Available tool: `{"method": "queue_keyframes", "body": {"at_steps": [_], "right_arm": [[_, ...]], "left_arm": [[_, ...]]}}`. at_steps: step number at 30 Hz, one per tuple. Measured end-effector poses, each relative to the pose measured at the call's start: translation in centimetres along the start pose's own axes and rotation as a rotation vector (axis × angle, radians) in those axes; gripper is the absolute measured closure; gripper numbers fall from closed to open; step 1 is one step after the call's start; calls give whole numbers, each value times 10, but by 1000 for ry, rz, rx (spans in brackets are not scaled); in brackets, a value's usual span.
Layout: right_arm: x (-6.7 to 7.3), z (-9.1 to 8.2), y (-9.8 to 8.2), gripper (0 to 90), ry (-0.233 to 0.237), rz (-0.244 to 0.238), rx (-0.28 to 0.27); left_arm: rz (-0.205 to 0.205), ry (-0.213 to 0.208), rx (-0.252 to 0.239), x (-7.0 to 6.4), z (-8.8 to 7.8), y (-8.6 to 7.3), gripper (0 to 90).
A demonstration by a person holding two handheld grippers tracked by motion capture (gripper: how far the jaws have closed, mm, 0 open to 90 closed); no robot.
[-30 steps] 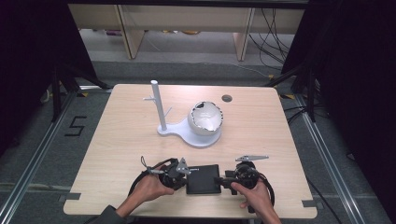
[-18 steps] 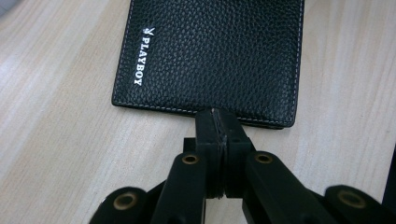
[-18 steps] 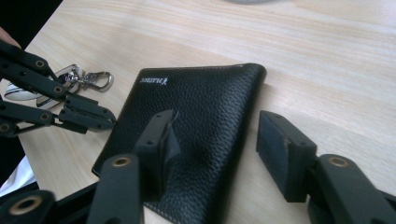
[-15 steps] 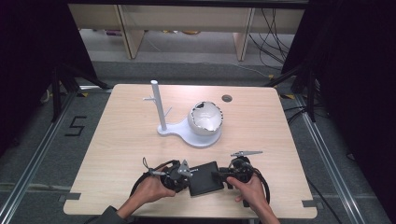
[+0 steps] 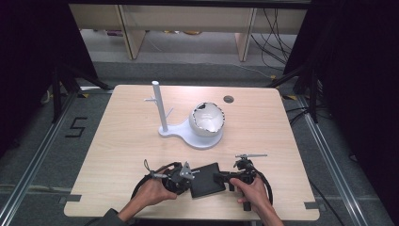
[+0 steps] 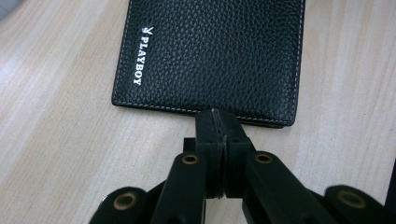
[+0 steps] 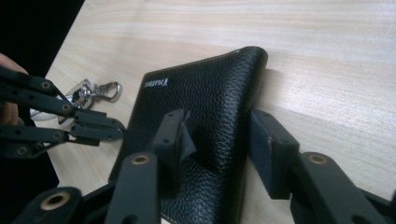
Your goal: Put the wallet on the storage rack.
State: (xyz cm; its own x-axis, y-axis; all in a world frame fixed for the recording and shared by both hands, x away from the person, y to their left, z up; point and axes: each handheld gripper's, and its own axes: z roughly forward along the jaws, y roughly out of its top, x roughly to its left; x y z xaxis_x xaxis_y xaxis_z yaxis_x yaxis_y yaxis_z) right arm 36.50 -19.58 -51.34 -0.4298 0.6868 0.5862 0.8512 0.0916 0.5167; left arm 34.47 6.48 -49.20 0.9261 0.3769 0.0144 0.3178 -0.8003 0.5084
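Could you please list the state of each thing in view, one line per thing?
wallet: closed, flat on the table, lifted slightly along its folded edge.
left gripper: jaws shut, tips at the wallet's edge.
right gripper: jaws have just been closing around the wallet's folded edge, a gap showing at one pad.
white stand: upright.
bowl-shaped shell: sitting on the stand's base.

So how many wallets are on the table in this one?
1. A black leather wallet lies at the near edge of the table, between the left gripper and the right gripper. None other is visible, though the white bowl's inside is partly hidden.
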Motion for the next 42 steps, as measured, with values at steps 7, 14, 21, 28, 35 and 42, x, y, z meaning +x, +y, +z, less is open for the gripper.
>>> {"method": "queue_keyframes", "body": {"at_steps": [7,14,21,28,35,42], "right_arm": [[3,-5,2,672,44,55,-32],[3,-6,3,701,43,16,-58],[12,-7,6,773,23,-21,-96],[29,-9,14,811,56,-123,-120],[47,-17,22,822,81,-218,-136],[67,-43,44,827,76,-273,-175]], "left_arm": [[13,4,11,0,-1,0,877],[16,10,6,0,0,0,872],[12,13,10,1,-1,0,846],[-60,18,-78,5,-34,-2,598],[-100,73,-164,5,-74,-19,394],[-163,129,-160,18,-93,-53,287]]}}
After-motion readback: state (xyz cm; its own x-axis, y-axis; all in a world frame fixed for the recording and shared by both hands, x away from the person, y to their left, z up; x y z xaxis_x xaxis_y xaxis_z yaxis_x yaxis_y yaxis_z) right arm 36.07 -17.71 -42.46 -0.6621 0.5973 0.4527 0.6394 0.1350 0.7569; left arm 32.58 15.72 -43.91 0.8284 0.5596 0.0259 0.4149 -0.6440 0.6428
